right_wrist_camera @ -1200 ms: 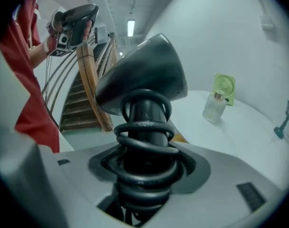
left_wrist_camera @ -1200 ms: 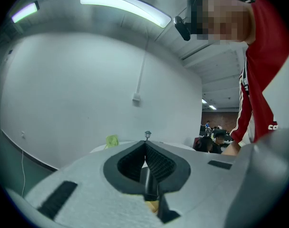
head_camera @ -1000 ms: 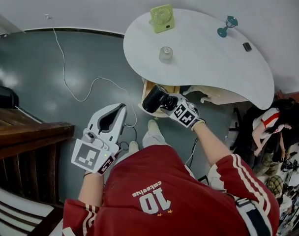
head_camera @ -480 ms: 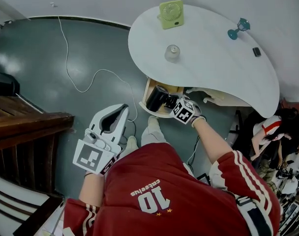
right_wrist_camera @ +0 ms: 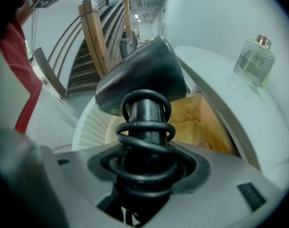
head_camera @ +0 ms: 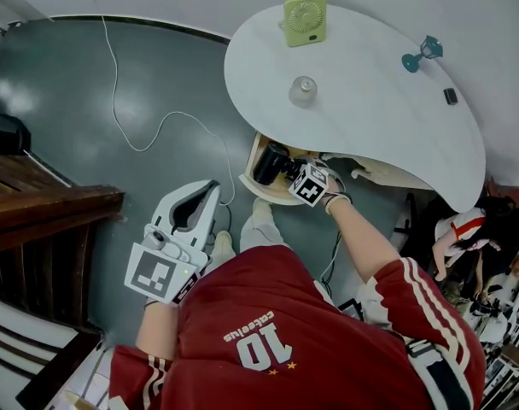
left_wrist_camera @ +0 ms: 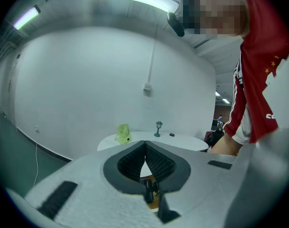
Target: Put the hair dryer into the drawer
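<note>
The black hair dryer [head_camera: 271, 162] [right_wrist_camera: 143, 75], its cord coiled round the handle, hangs over the open wooden drawer [head_camera: 259, 188] [right_wrist_camera: 204, 122] under the white table [head_camera: 370, 118]. My right gripper [head_camera: 294, 172] [right_wrist_camera: 144, 152] is shut on the coiled handle and points steeply down, with the dryer's head just above the drawer's inside. My left gripper [head_camera: 212, 185] [left_wrist_camera: 144, 144] is held lower left over the floor, its jaws shut with nothing between them. In the left gripper view the dryer shows small past the closed tips.
On the table stand a green fan [head_camera: 305, 20], a glass bottle [head_camera: 303, 90] [right_wrist_camera: 254, 61], a teal lamp [head_camera: 420, 54] and a small black item [head_camera: 450, 96]. A white cable [head_camera: 136, 139] lies on the floor. Wooden stairs [head_camera: 37, 220] are at left.
My right gripper has lowered the hair dryer toward the open drawer, tilting more steeply down. The left gripper has sunk slightly.
</note>
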`<state>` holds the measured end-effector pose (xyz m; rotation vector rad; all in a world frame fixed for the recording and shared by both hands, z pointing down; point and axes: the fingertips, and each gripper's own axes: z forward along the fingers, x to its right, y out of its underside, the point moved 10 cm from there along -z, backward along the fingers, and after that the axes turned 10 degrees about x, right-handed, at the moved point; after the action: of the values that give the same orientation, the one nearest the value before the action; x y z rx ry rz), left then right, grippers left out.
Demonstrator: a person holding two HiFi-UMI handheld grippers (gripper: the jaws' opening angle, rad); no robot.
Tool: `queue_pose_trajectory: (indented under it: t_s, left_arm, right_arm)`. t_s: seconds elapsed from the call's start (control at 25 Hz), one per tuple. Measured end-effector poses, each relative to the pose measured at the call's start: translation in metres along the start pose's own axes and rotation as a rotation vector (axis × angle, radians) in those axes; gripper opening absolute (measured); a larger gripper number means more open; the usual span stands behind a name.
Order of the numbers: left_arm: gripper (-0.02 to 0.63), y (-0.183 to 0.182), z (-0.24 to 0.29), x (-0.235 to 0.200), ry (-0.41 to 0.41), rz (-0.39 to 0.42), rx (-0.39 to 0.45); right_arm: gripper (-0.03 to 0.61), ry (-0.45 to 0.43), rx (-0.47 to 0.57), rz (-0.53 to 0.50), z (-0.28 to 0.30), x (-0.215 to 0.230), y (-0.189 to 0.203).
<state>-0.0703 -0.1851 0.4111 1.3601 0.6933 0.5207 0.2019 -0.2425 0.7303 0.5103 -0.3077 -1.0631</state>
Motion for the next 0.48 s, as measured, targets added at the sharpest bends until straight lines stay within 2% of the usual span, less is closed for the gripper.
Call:
queue_pose_trajectory:
  t_s: [0.24,0.48]
  left_arm:
    - [-0.002,0.003,-0.002,-0.003,-0.02,-0.001,-0.013]
    - [0.0,0.007,-0.006,-0.003,-0.044,0.0,-0.026]
  right_arm:
    - [0.267,0.032,-0.068,0.004,0.018,0.009,0.002]
    - [0.268,0.023,-0.151,-0.005,0.035,0.015,0.004]
